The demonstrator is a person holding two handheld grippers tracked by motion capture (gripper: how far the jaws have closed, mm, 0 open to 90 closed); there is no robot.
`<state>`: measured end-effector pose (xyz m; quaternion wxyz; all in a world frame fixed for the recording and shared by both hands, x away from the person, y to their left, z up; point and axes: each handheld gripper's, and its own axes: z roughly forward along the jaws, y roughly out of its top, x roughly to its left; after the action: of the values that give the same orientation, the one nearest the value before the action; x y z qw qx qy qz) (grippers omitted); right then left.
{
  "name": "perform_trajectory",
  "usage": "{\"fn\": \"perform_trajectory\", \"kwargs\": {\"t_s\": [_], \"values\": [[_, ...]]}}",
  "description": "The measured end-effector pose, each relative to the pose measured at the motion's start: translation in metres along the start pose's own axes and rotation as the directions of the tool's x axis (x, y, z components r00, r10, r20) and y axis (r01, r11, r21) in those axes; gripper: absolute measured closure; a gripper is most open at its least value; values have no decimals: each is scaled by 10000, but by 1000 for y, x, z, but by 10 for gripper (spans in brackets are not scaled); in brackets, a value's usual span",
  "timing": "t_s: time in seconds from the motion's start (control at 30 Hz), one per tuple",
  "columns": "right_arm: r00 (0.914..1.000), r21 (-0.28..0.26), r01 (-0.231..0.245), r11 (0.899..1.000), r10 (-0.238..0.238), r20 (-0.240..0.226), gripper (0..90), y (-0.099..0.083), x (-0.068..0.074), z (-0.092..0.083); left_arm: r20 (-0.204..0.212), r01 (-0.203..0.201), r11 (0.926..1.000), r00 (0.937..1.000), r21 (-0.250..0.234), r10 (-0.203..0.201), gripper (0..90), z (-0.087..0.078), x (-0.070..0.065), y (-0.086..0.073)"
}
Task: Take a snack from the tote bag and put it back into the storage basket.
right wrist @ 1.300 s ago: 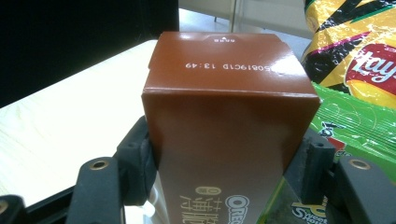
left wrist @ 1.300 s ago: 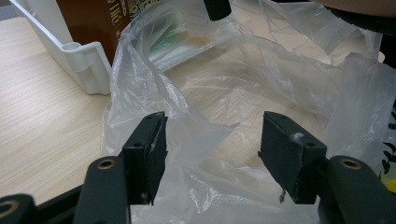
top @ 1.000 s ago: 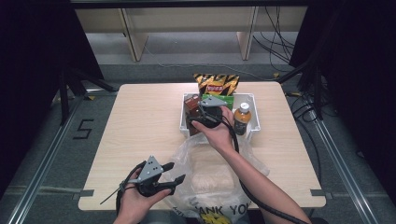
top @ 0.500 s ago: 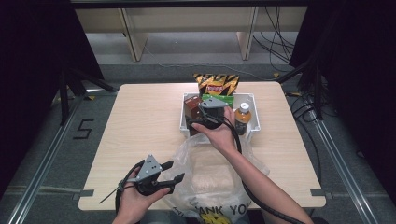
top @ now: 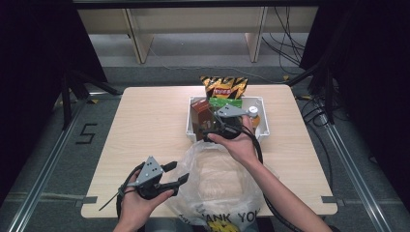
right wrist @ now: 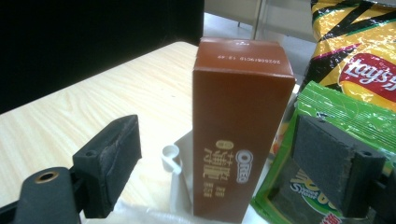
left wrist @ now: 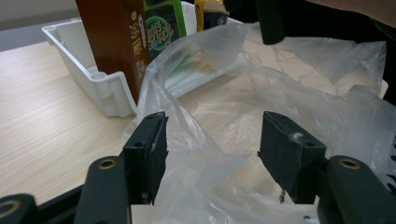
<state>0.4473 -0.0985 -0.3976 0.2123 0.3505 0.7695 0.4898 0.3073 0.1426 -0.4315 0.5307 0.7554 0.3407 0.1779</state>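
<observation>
Left tongs [top: 175, 175]: near left of the tabletop [top: 145, 125], jaws wide — a fold of the clear bag [left wrist: 219, 140] lies between them, pads not pressing it.
Right tongs [right wrist: 215, 163]: at the near edge of the white bin [top: 261, 116], jaws just opened and now wide; the brown box [right wrist: 240, 126] stands between them, untouched.
Brown box: upright in the bin's left part, Oreo mark on its face.
Green pack [right wrist: 336, 116]: just right of the box, in the bin.
Chips [top: 224, 87]: yellow-and-black pack, upright at the bin's far side.
Bottle [top: 254, 116]: orange cap, right part of the bin.
Bag: crumpled and open at the near middle of the tabletop — its far edge touches the bin.
</observation>
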Motion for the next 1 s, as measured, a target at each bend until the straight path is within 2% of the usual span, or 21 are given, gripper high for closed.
{"fn": "perform_trajectory", "kwargs": {"t_s": [0.03,0.1,0.17,0.2,0.23,0.3,0.33,0.37,0.43,0.47,0.5,0.57,0.6,0.67,0.83,0.87,0.9,0.93,0.97,1.0], "values": [[9990,94,430,9990,-429,-89,170,-1,-2,-2,-124,84,10000,9999,25,-84,416,-1,0,2],[9994,126,320,9994,-319,-124,177,-1,-1,-5,-30,151,9998,9999,-139,-152,427,0,4,6],[9981,11,613,9981,-613,11,204,-2,-4,-7,-60,178,9996,9998,-213,-179,448,0,8,11],[9970,38,772,9970,-772,-83,226,-2,-6,-8,-113,167,9996,9998,-218,-170,460,0,10,14],[9991,-107,402,9991,-403,-95,268,-2,-5,-10,-107,87,9997,9999,-242,-89,476,1,12,16],[9982,-48,590,9982,-590,-92,359,-2,-9,-13,-65,218,9991,9997,-369,-220,503,4,18,22],[9971,40,714,9974,-712,-278,386,-2,-11,-15,-81,173,9992,9998,-353,-176,521,5,21,24],[9990,120,407,9991,-405,-208,409,-2,-11,-18,-73,161,9992,9998,-371,-163,532,7,23,26],[9985,162,431,9989,-425,-348,467,-3,-12,-20,-97,181,9991,9998,-384,-185,558,12,29,30],[9990,130,310,9994,-305,-313,500,-4,-12,-21,-124,157,9992,9998,-380,-162,575,14,31,31],[9986,66,461,9989,-459,-246,526,-4,-15,-21,-169,151,9992,9997,-363,-158,593,16,33,33],[9997,22,129,9999,-128,-198,609,-5,-15,-22,-376,149,9994,9992,-323,-161,640,20,38,37],[9997,-60,244,9997,-244,-80,660,-5,-19,-22,-439,126,9995,9989,-296,-139,669,23,41,39],[9998,-183,152,9997,-150,101,736,-4,-24,-23,-575,85,9997,9983,-232,-99,728,27,46,44],[9991,-291,25,9996,-13,428,827,0,-35,-19,-592,164,9999,9981,-3,-164,875,43,59,54],[9978,-258,-111,9996,128,647,845,1,-36,-18,-598,172,9998,9981,39,-170,891,46,61,55],[9981,-277,-59,9996,76,615,856,2,-38,-16,-608,204,9997,9980,114,-197,892,50,63,57],[9970,-275,-20,9996,41,769,875,4,-40,-14,-647,140,9997,9978,184,-128,893,54,65,59],[9978,-290,98,9995,-79,655,891,6,-42,-12,-689,146,9997,9975,200,-132,894,56,65,60],[9974,-261,10,9997,9,727,900,7,-42,-11,-742,120,9996,9972,239,-102,894,59,67,63]]}}
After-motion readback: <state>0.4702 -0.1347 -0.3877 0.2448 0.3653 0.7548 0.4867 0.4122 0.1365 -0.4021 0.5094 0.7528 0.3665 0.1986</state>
